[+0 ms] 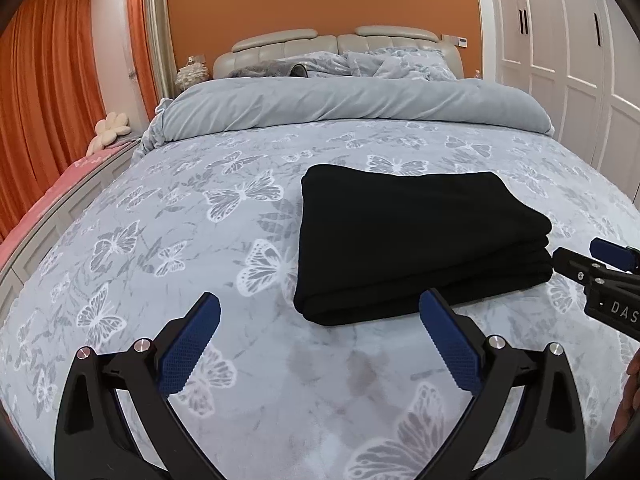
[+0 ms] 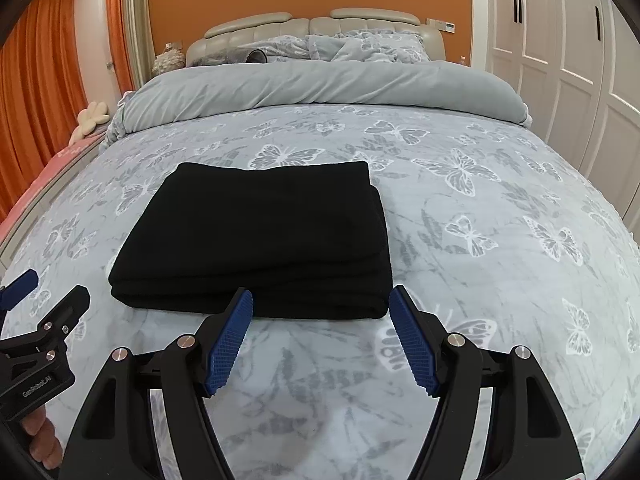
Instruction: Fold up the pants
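We held the left hand-held gripper [image 1: 320, 312] with fingers wide apart, empty, just short of the pants' near-left corner. Our right hand-held gripper [image 2: 322, 306] was also spread and empty, tips at the pants' near edge; whether they touched it we couldn't tell. Pants [image 2: 256, 236], black, lay folded in a flat stack on the bed [image 2: 480, 240], on its butterfly sheet. Beyond: rolled grey duvet [image 2: 320, 84], pillows [image 2: 360, 46], headboard [image 2: 312, 24].

Butterfly-print bed [image 1: 168, 240] carries folded black pants [image 1: 416, 240] and rolled duvet [image 1: 352, 104]
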The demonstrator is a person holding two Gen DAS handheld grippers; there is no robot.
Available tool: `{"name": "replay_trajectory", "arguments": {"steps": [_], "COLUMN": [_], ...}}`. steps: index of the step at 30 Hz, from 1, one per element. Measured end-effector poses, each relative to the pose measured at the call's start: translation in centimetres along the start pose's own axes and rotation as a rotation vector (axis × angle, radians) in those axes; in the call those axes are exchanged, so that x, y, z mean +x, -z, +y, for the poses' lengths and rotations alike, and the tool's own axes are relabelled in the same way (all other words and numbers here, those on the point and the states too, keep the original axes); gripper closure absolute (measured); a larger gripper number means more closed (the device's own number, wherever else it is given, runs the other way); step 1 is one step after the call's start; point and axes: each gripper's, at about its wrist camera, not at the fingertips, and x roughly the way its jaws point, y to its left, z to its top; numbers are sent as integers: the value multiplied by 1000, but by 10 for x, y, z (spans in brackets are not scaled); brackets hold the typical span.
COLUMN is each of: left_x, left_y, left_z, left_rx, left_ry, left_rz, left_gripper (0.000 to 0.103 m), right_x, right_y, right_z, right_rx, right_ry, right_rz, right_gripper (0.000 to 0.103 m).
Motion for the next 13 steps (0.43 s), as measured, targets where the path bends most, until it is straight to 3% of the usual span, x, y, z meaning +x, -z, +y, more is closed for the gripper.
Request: {"name": "replay_trajectory", "arguments": {"steps": [13], "left_x": [1], "left_y": [-1], "left_z": [3], "left_rx": [1], "left_ry": [50], "left_rz": [31], "left_gripper": [6], "right_x": [0], "right_y": [-1], "right_z": [3], "right_rx": [-5], "right_ry": [-7], "right_rz": [-4], "right_gripper": [30]}}
